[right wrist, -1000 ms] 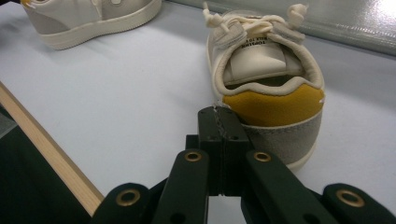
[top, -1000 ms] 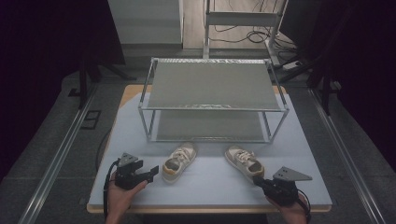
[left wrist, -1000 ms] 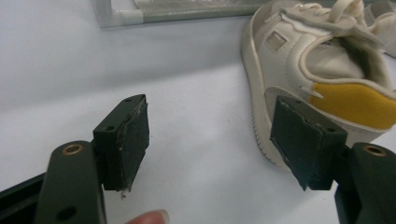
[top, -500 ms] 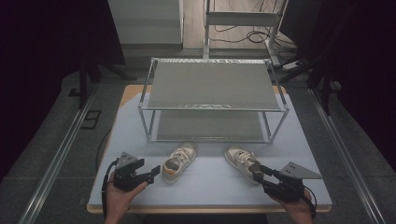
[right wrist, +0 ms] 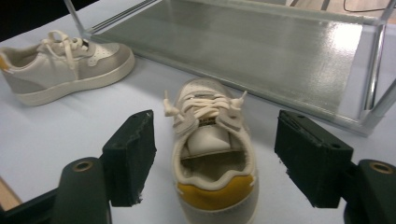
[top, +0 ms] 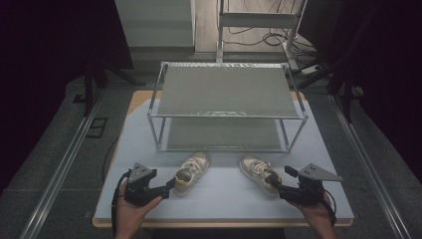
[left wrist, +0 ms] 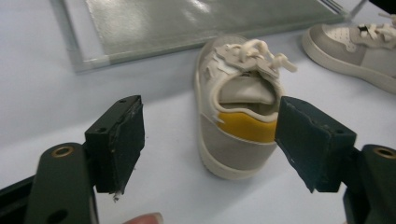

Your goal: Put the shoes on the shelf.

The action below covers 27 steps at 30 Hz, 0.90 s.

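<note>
Behind each shoe, both claws gape wide, gripping nothing; right claw just opened.

Lab-like recording room: floor rails, loose cables, dark curtains

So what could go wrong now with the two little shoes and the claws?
Both claws are open, and the right one's jaws have just been opening.

1. The left claw sits off-centre on the left shoe: its heel is near one jaw, so closing could push it sideways.

2. The right shoe has loose laces that could snag on a jaw.

3. The shelf rack stands close behind the shoes, so a lifted shoe might bump its lower bar.
</note>
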Each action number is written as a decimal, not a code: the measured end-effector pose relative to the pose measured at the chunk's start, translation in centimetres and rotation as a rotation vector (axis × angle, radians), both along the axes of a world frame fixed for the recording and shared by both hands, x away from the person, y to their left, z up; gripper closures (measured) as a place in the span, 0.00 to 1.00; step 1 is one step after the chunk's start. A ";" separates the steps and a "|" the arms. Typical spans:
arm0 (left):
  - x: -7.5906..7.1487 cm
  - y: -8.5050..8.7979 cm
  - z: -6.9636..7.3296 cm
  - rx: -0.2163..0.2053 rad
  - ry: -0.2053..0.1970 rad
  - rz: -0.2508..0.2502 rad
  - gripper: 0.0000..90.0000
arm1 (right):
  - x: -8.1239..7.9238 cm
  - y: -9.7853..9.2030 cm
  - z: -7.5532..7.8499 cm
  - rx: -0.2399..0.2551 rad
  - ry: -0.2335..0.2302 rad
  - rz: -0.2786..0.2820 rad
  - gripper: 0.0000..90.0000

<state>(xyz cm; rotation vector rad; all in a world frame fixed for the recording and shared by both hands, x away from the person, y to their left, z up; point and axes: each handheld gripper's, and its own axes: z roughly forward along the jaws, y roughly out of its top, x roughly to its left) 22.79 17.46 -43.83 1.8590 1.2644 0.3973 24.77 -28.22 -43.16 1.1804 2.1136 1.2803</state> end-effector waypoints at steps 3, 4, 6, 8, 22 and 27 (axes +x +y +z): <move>0.3 -0.7 -0.1 0.024 0.013 -0.024 0.25 | 0.3 -0.2 -0.2 -0.003 0.011 -0.007 0.28; 0.4 -0.9 -0.1 0.030 0.016 -0.024 0.24 | 0.4 -0.3 -0.2 -0.006 0.017 -0.008 0.27; 0.7 -1.4 -0.2 0.044 0.027 -0.036 0.23 | 0.6 -0.2 -0.5 -0.010 0.037 0.000 0.24; 0.9 -2.0 -0.4 0.054 0.035 -0.049 0.22 | 0.8 0.1 -0.7 -0.022 0.049 0.003 0.22; 3.4 -4.6 -1.3 0.140 0.104 -0.072 0.16 | 2.8 2.6 -2.3 -0.072 0.129 0.026 0.15; 4.3 -5.4 -2.0 0.170 0.138 -0.077 0.16 | 3.7 3.3 -3.3 -0.101 0.159 0.024 0.15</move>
